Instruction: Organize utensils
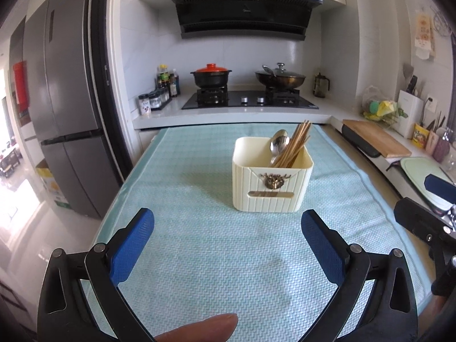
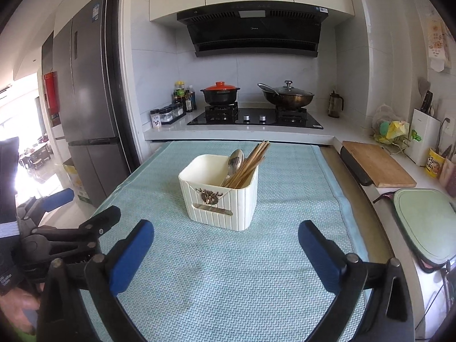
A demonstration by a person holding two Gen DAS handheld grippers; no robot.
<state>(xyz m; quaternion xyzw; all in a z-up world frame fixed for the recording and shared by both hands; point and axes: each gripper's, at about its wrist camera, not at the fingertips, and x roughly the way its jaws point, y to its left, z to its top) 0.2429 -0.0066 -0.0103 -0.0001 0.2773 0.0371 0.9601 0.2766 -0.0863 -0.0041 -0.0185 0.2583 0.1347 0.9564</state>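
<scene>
A cream ribbed utensil holder (image 1: 270, 188) stands on the light blue mat (image 1: 199, 256). It holds a metal spoon (image 1: 278, 142) and a bundle of wooden chopsticks (image 1: 295, 145), all leaning in its right half. The holder also shows in the right wrist view (image 2: 219, 199), with the spoon (image 2: 236, 159) and chopsticks (image 2: 250, 162). My left gripper (image 1: 228, 228) is open and empty, short of the holder. My right gripper (image 2: 225, 236) is open and empty, just short of the holder. The other gripper shows at each view's side edge.
A counter behind the mat carries a gas hob (image 1: 248, 99) with a black pot with a red lid (image 1: 211, 75) and a wok (image 1: 280, 78). A wooden cutting board (image 2: 376, 165) and a green board (image 2: 424, 222) lie to the right. A grey fridge (image 1: 65, 99) stands at left.
</scene>
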